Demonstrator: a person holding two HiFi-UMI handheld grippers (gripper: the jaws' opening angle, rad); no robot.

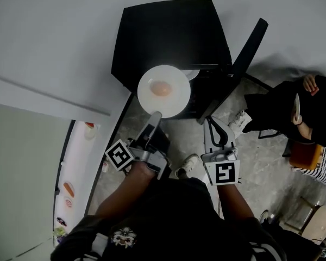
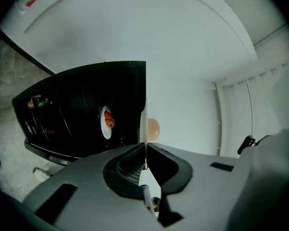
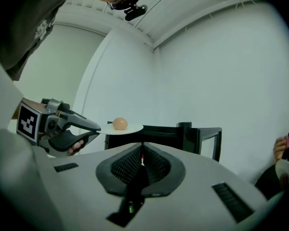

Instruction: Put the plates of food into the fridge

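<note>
Nearest to view: the person's dark-sleeved arms (image 1: pixel 125 192), each carrying a gripper. The left gripper (image 1: pixel 155 116) is pinching the near rim of the white plate (image 1: pixel 148 94). Its jaws are sitting closed tight on the thin edge, which is showing edge-on between them in the left gripper view. The right gripper (image 1: pixel 211 125) is riding beside it with jaws pressed together, holding nothing.

The white plate is hanging level in the air just in front of the black fridge (image 1: pixel 174 34), whose door (image 1: pixel 251 41) is standing open to the right. One round, pale-brown piece of food (image 1: pixel 161 88) is resting loose at plate centre. A second plate (image 2: pixel 105 124) with red food (image 2: pixel 109 122) is already sitting on a shelf inside.

Judgement: the white plate is looking stiff, glazed, likely slick and breakable. It is probably not heavy, but it is cantilevering from a single rim pinch, so it is prone to droop or twist. The piece of food is free to roll. Best hold: deep on the rim, plate kept flat. The opposite rim is available for the right gripper.
</note>
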